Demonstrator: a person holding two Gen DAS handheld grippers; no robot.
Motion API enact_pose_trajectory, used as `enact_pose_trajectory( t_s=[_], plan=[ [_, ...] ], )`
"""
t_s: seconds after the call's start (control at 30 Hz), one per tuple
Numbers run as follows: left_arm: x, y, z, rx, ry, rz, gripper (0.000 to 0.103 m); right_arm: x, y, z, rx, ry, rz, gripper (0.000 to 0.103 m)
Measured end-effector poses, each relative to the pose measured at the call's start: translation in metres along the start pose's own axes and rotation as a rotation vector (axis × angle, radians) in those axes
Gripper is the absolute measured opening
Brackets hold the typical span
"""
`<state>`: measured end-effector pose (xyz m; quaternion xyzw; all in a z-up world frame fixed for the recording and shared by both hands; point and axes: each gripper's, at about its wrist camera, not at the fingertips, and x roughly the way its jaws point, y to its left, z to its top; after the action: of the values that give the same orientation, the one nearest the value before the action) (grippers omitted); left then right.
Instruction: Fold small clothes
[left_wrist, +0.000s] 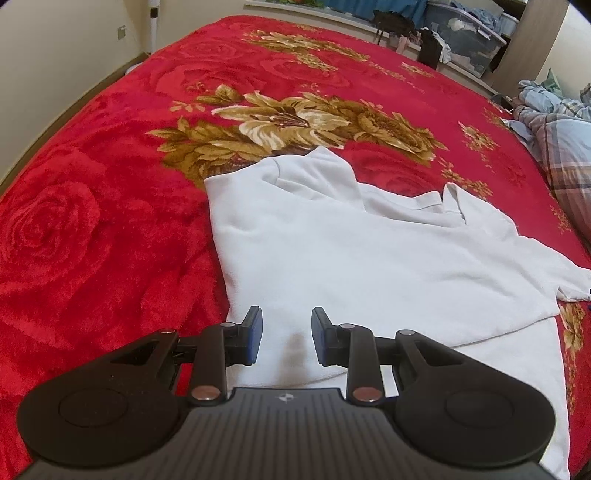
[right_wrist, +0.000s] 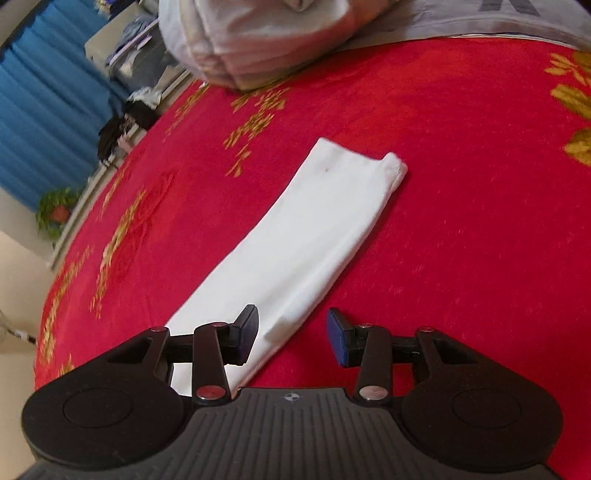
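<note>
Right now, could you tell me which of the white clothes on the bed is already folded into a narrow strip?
The white garment under the right gripper: a long narrow strip. The white shirt under the left gripper lies spread wide, collar showing.

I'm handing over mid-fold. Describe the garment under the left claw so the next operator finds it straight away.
Start from the red bed blanket with its big gold flowers. Just below the flowers, in the left wrist view, lies a white shirt, spread out with its collar toward the right and one sleeve already folded across its top. It is the only plain white piece there; the striped bedding at the right edge is grey and blue.
</note>
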<state>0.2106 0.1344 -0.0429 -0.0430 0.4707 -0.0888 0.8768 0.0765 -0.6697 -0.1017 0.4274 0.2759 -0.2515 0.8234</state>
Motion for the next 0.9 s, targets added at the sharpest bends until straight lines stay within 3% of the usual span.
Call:
enact_pose_trajectory(
  t_s=[0.33,0.47,0.6,0.73,0.83,0.9],
  plan=[
    [0.003,-0.001,0.002,0.002,0.0,-0.001,0.032,0.012,-0.007,0.01,0.051,-0.051,0.01,0.041],
    [0.002,-0.002,0.002,0.002,-0.001,0.002,0.032,0.014,-0.007,0.01,0.058,-0.085,-0.033,0.009],
    [-0.002,0.0,0.002,-0.003,-0.011,-0.002,0.032,0.008,0.005,0.008,0.049,-0.142,-0.039,0.004],
    [-0.009,0.004,0.002,-0.008,-0.026,-0.012,0.032,-0.02,0.069,-0.005,-0.14,-0.265,-0.018,0.003],
    [-0.012,0.01,0.003,-0.024,-0.032,-0.008,0.032,-0.059,0.146,-0.041,-0.342,-0.35,0.104,0.003],
    [-0.016,0.015,0.004,-0.048,-0.04,-0.014,0.032,-0.093,0.201,-0.083,-0.49,-0.379,0.238,0.003]
  ],
)
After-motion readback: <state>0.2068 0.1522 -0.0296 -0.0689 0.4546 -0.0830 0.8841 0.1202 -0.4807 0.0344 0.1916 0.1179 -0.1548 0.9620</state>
